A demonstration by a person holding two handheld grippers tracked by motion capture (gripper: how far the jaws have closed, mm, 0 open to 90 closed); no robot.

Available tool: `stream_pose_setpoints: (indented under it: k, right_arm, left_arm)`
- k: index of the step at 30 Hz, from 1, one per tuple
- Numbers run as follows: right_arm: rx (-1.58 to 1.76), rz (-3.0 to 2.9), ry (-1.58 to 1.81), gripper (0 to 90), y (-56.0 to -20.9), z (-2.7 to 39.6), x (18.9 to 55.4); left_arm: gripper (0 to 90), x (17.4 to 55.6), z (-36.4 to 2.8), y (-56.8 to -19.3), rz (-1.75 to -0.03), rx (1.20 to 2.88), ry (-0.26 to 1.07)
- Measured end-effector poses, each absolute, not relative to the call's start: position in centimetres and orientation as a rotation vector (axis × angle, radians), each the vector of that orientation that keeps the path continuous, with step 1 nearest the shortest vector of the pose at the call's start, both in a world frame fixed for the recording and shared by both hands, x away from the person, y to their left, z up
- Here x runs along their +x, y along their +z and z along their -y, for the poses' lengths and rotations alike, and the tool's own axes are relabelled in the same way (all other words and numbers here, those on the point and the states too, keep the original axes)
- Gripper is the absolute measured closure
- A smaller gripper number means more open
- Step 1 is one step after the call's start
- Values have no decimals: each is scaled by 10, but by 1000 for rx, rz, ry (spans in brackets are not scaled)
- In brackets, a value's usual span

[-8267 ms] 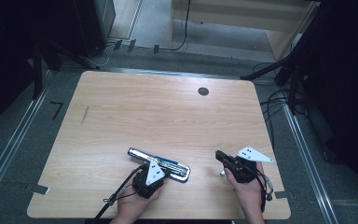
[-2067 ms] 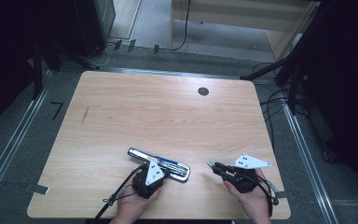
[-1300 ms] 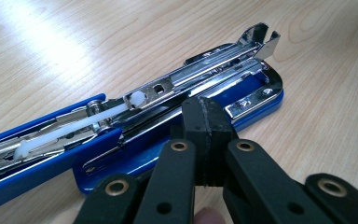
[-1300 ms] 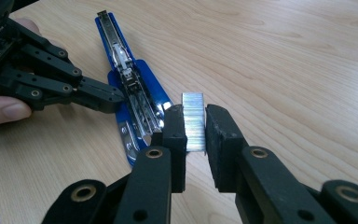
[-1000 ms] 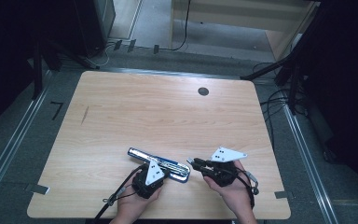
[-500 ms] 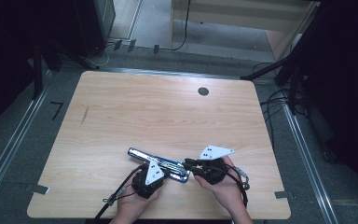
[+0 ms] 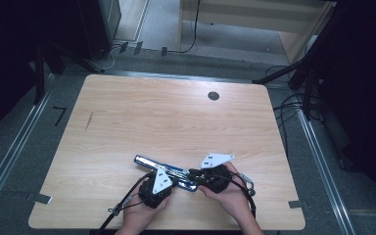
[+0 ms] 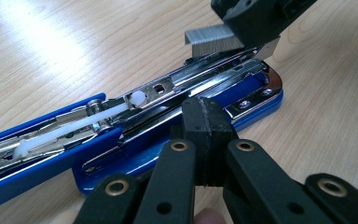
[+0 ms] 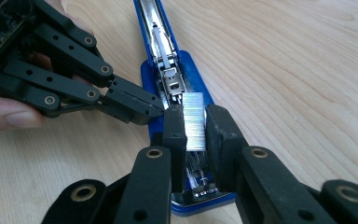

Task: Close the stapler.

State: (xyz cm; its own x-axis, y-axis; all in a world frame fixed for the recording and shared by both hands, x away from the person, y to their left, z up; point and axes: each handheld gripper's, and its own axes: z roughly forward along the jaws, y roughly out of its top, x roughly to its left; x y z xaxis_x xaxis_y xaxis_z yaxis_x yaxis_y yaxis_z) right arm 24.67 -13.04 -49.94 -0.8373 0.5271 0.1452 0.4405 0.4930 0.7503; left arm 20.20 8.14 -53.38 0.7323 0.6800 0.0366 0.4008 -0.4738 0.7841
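My staple strip (image 9: 193, 122), a silver block of staples, sits clamped between the two pads of my right gripper (image 9: 195, 135), pressed on both its long sides. It hangs directly over the open magazine channel of the blue stapler (image 9: 168, 88), near the stapler's front end. Whether the strip's underside already touches the channel rails I cannot tell: in the right gripper view my own jaws cover the lower part of the strip, and in the left gripper view the staple strip (image 8: 213, 38) shows just above the chrome rail with its far end cut off by the black jaw that holds it.

The stapler (image 8: 135, 126) lies flat on the wooden table (image 7: 176, 122), swung fully open (arm laid out in line with the base), its white pusher rod and spring exposed along the channel. In the left gripper view its arm runs out of frame at the left edge. In the high view the stapler (image 7: 152, 164) lies near the table's near edge, its front end hidden under my two grippers; the strip is too small to make out there.

My left gripper (image 8: 208, 135) stands with its pads shut together, nothing between them, tips against the side of the stapler's base just beside the channel. In the right gripper view the left gripper (image 9: 156, 109) comes in from the left, its closed tips meeting the blue base beside the strip.

My right gripper (image 7: 194, 173) and left gripper (image 7: 175, 180) lie close together at the stapler's front end.
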Motion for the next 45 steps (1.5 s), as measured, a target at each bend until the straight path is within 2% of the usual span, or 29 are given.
stream_pose_setpoints:
  k: [45]
  right_arm:
    - [649, -2846, 1012, 798, -486, 118, 263]
  left_arm:
    - [900, 202, -81, -534, -815, 2124, 441]
